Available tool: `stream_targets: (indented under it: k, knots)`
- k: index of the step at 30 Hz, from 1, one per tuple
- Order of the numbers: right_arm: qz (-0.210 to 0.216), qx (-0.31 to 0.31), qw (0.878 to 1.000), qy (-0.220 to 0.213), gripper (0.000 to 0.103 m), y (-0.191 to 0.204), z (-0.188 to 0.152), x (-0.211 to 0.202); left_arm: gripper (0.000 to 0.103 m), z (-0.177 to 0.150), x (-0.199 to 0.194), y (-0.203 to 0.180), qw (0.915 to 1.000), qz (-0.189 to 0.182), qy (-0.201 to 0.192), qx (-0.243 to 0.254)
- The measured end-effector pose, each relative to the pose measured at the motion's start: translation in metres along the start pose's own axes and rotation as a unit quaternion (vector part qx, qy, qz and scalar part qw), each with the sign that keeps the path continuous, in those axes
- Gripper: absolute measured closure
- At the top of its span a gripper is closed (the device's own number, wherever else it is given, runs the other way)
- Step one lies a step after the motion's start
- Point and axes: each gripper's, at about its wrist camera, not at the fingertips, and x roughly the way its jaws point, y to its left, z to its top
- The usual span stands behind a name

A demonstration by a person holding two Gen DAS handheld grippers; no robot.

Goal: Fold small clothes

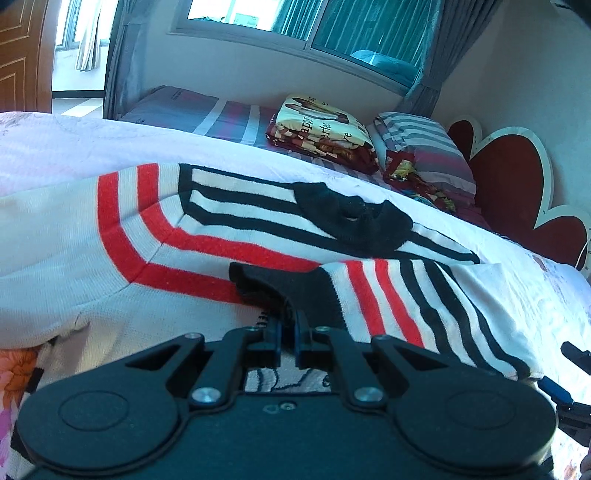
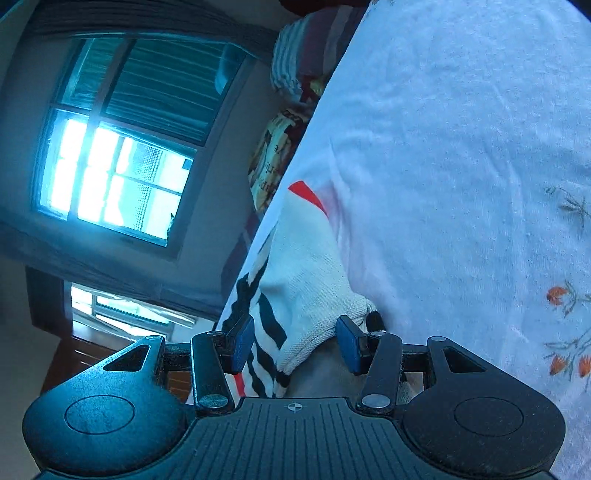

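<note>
My sweater [image 1: 155, 236] is cream with red and black stripes — the bedsheet [image 2: 461, 166] is white with orange flowers.

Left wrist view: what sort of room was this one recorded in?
Most likely a bedroom. A bed under a white floral sheet holds the striped sweater, with a striped pillow by a heart-shaped headboard, and a curtained window behind.

Ribbed knit sweater [image 1: 229, 229], matt black plastic left claw [image 1: 289, 332], soft cotton bedsheet [image 2: 461, 147].
</note>
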Motion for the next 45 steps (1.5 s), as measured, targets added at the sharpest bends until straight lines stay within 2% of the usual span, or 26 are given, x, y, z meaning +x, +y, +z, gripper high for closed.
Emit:
stream_targets:
  k: [7,11,15,16,17,20,22,23,27,30,32,35,36,39,42,44,45]
  knots:
    - [-0.021,-0.005,1.000,0.019,0.053,0.000,0.002,0.008,0.098,-0.004,0.004,0.003,1.0000,-0.001,0.002,-0.003]
    - [-0.015,0.016,0.999,0.023,0.053,-0.002,-0.005,0.001,0.098,-0.004,0.005,0.005,1.0000,-0.003,0.003,-0.006]
    - [-0.028,0.006,0.999,0.018,0.054,-0.003,-0.005,0.011,0.098,-0.005,0.005,0.006,1.0000,-0.003,0.003,-0.009]
    - [-0.032,-0.005,0.999,0.010,0.063,0.000,-0.006,0.013,0.098,-0.005,0.005,0.006,1.0000,-0.003,0.003,-0.009]
    - [-0.048,-0.027,0.998,0.007,0.094,0.005,-0.006,0.016,0.098,-0.005,0.005,0.006,1.0000,-0.002,0.001,-0.008]
    - [-0.088,-0.125,0.988,-0.006,0.094,0.025,-0.012,0.017,0.098,-0.004,-0.001,0.004,0.9998,0.011,-0.016,0.006]
    - [-0.130,-0.186,0.974,0.005,0.095,0.030,-0.024,0.025,0.097,-0.005,0.005,0.001,0.9994,0.026,0.000,0.023]
    - [-0.131,-0.201,0.971,0.000,0.095,0.029,-0.028,0.025,0.097,-0.007,0.007,0.001,0.9993,0.028,0.003,0.023]
    - [-0.142,-0.218,0.965,0.005,0.094,0.034,-0.031,0.023,0.097,-0.007,0.006,0.002,0.9992,0.027,-0.001,0.029]
    - [-0.132,-0.232,0.964,0.006,0.090,0.044,-0.033,0.013,0.097,-0.006,0.006,0.004,0.9993,0.024,-0.001,0.027]
    - [-0.114,-0.269,0.956,-0.016,0.090,0.057,-0.039,-0.003,0.097,-0.006,0.005,0.005,0.9994,0.023,-0.001,0.027]
    - [-0.122,-0.322,0.938,-0.031,0.090,0.072,-0.045,0.001,0.097,-0.008,0.006,0.003,0.9993,0.025,-0.003,0.028]
    - [-0.127,-0.324,0.937,-0.026,0.090,0.073,-0.045,0.007,0.097,-0.008,0.006,0.002,0.9993,0.026,-0.004,0.028]
    - [-0.106,-0.309,0.945,-0.030,0.090,0.082,-0.040,0.002,0.097,-0.008,0.005,0.003,0.9993,0.025,-0.002,0.028]
    - [-0.115,-0.356,0.926,-0.052,0.090,0.095,-0.042,-0.006,0.097,-0.007,0.006,0.003,0.9992,0.024,-0.001,0.031]
    - [-0.132,-0.366,0.921,-0.027,0.090,0.084,-0.042,0.012,0.098,-0.007,0.006,0.003,0.9992,0.025,-0.001,0.030]
    - [-0.164,-0.375,0.913,0.002,0.090,0.072,-0.042,0.031,0.097,-0.007,0.006,0.003,0.9993,0.026,-0.002,0.029]
